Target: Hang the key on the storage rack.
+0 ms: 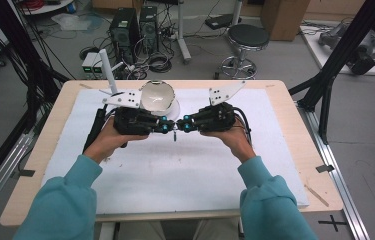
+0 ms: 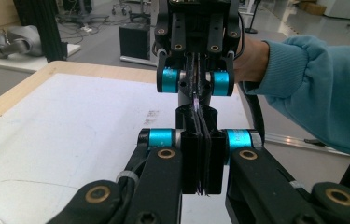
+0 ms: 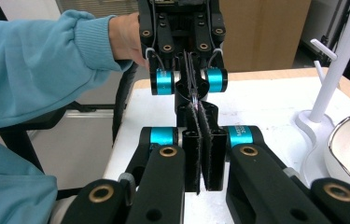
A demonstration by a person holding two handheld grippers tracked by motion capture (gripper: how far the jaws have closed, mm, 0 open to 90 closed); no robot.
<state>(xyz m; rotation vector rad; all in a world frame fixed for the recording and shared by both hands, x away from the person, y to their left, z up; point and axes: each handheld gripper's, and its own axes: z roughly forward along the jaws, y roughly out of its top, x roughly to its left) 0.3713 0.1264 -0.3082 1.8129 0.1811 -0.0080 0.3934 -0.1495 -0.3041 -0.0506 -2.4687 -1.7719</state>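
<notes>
Both sets of fingers pinched closed on a thin strip (image 1: pixel 174 134), white bowl (image 1: pixel 158 97) just behind.

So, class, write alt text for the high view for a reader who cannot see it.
A person's two hands hold the left gripper and the right gripper tip to tip, jaws shut, above a white mat on a wooden table. A white bowl sits just behind them.

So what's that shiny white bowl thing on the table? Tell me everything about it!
The bowl is white and glossy, like glazed ceramic, with a thin silvery rim. It is round and looks empty, with its open side tilted toward the camera in the high view. It sits at the far middle of the white mat, next to a white rack, just behind the two grippers. Neither gripper touches it.
</notes>
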